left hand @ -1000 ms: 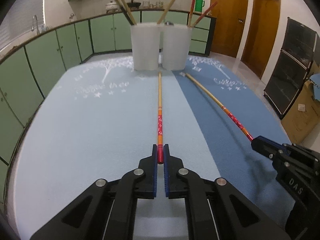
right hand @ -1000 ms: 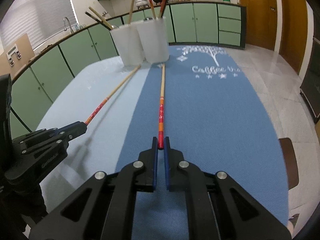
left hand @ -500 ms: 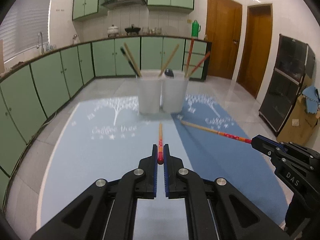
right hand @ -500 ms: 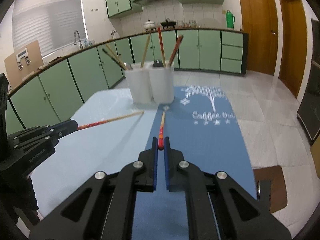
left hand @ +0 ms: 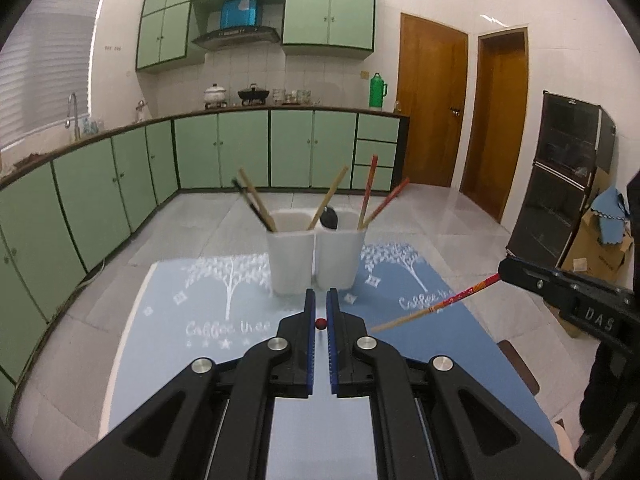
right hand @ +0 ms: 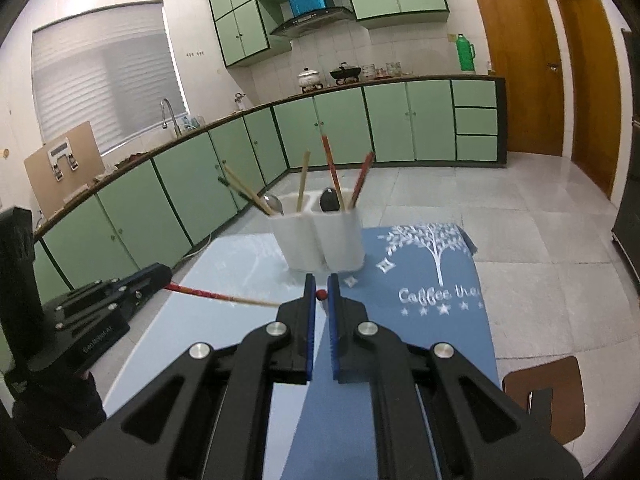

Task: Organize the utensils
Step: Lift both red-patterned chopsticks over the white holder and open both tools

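My left gripper (left hand: 320, 308) is shut on a red-ended chopstick (left hand: 320, 323), seen end-on between its jaws; from the right wrist view the same chopstick (right hand: 224, 297) sticks out of the left gripper (right hand: 158, 276), level above the table. My right gripper (right hand: 321, 292) is shut on a second red-ended chopstick (right hand: 321, 294); in the left wrist view that chopstick (left hand: 436, 308) juts from the right gripper (left hand: 506, 270). Both are lifted off the table, in front of a white two-compartment holder (left hand: 316, 256) that holds several chopsticks and spoons; the holder also shows in the right wrist view (right hand: 320, 240).
The table carries a light blue mat (left hand: 184, 320) on the left and a darker blue mat (right hand: 432, 304) on the right. A brown chair seat (right hand: 544, 396) stands by the table's right side. Green kitchen cabinets (left hand: 120, 184) line the far walls.
Both grippers have lifted their chopsticks off the table and tipped up, so the sticks now point level toward the holder. Both stay shut.
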`<state>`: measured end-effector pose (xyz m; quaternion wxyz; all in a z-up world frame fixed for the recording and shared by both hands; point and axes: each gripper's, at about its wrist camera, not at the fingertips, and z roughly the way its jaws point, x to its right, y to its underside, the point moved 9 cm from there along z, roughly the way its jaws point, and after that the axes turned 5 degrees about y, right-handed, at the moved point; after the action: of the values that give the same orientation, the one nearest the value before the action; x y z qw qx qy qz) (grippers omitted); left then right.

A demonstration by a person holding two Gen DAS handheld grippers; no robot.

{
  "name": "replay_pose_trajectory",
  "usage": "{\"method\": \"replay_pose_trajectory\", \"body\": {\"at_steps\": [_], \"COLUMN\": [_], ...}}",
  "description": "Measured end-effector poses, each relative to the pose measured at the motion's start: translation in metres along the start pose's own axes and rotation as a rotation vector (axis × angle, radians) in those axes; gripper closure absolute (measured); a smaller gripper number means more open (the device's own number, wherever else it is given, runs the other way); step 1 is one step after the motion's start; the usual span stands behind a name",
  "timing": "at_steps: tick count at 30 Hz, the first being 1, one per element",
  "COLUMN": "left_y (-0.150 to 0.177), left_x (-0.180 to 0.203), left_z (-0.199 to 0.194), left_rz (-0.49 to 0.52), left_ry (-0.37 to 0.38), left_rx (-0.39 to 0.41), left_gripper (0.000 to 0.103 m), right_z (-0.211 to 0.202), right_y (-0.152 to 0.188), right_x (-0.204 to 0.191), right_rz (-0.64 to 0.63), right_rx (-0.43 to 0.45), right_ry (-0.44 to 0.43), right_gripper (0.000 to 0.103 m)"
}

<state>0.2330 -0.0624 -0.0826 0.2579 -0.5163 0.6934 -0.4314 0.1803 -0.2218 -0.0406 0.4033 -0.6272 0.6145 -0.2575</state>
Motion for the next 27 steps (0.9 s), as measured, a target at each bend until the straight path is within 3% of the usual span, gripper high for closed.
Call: {"method": "replay_pose_trajectory", "body": {"at_steps": [6, 16, 27], "left_y": [-0.025, -0.061, -0.126], "left_x": [-0.003, -0.006, -0.018], "left_z": [0.012, 0.021, 0.015], "left_rz": [0.025, 0.064, 0.066], "left_ry": [0.033, 0.053, 0.069], "left_rx": [0.008, 0.047, 0.153], "left_gripper": [0.098, 0.098, 0.098], "right_z": [0.007, 0.013, 0.005], "right_y": [-0.037, -0.096, -0.175], "right_x": [-0.006, 0.002, 0.002], "right_rz": [0.003, -0.025, -0.075], "right_rx": [-0.014, 0.018, 0.134], "right_ry": [-0.054, -0.061, -0.059], "right_gripper": [0.098, 0.098, 0.098]}}
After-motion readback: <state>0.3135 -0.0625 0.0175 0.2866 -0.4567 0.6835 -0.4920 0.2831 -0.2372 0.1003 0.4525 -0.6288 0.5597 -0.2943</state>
